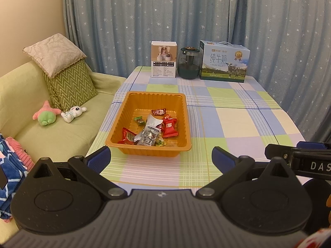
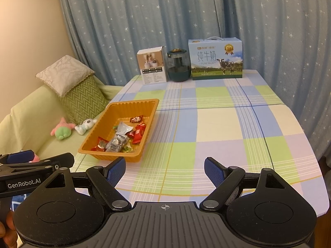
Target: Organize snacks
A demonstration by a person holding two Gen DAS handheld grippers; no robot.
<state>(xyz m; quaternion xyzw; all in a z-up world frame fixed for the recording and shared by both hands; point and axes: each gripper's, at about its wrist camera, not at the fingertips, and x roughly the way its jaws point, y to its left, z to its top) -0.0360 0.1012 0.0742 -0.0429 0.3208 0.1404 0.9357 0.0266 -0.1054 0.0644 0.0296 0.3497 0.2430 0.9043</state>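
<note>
Evidently both the left tool (image 1: 161, 157) and the right tool (image 2: 164, 168) hang empty with jaws spread, short of the orange tray (image 1: 115, 138) on the worktop (image 2: 217, 124), so a clean grasp means picking one wrapped snack, like the red packet (image 1: 170, 127), from above.

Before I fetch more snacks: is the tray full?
No. The tray holds a few wrapped snacks near its front; the far floor is bare.

Both wrist views look down along the table (image 1: 227, 111), side by side; shared orange tray (image 2: 132, 105), curtain (image 2: 144, 20)
</note>
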